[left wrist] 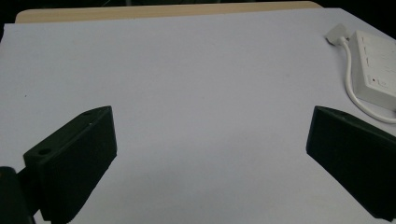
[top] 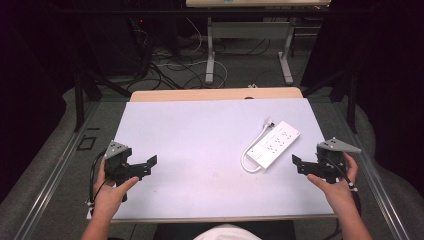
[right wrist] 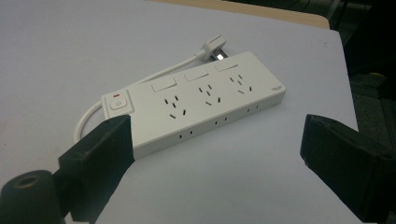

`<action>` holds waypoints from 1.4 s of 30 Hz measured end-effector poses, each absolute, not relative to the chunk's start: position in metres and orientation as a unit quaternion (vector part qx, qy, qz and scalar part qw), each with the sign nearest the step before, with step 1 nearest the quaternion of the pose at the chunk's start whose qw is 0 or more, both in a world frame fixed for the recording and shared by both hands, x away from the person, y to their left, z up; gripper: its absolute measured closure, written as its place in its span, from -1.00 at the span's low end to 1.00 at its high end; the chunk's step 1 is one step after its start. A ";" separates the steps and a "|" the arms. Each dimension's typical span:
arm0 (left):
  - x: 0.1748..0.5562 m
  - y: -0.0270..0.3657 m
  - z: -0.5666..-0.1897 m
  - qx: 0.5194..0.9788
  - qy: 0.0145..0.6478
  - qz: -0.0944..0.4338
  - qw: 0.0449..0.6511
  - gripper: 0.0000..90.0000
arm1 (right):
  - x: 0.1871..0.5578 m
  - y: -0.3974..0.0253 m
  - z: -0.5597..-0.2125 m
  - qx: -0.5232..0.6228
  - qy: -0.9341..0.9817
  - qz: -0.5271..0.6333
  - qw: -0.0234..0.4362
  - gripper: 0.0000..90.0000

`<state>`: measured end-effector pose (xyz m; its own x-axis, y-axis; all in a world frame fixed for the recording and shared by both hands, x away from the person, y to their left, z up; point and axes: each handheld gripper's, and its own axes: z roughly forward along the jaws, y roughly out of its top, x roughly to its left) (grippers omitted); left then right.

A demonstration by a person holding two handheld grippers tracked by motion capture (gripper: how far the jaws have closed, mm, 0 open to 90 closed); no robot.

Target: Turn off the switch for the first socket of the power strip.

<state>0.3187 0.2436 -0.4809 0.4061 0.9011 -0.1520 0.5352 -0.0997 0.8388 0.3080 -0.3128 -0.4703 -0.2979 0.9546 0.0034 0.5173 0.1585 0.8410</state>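
A white power strip (top: 274, 145) lies diagonally on the right half of the white tabletop (top: 200, 130). Its short cable (top: 245, 162) loops round the near end and its plug (top: 270, 121) rests at the far end. My right gripper (top: 300, 165) is open just right of the strip, low over the table. In the right gripper view the strip (right wrist: 201, 100), with its red-lit switch, lies just beyond my open gripper (right wrist: 215, 140). My left gripper (top: 145, 167) hovers open near the left front edge, nothing between its jaws. The left gripper view has the strip (left wrist: 378, 70) far off at upper right.
The wooden table edge (top: 215, 94) shows at the back of the white surface. Beyond it, loose cables (top: 170, 65) lie on the floor around the legs of another table (top: 210, 55). Metal rails (top: 55, 170) run along both sides.
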 end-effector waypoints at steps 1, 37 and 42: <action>0.318 0.244 -0.481 0.713 0.505 0.205 0.442 -0.96 | 0.308 -0.311 -0.470 0.522 0.704 0.389 0.284 -0.80; 0.315 0.247 -0.478 0.702 0.512 0.195 0.455 -0.96 | 0.330 -0.295 -0.452 0.467 0.748 0.385 0.273 -0.51; 0.314 0.248 -0.478 0.701 0.513 0.197 0.455 -0.96 | 0.336 -0.294 -0.449 0.464 0.754 0.382 0.267 -0.50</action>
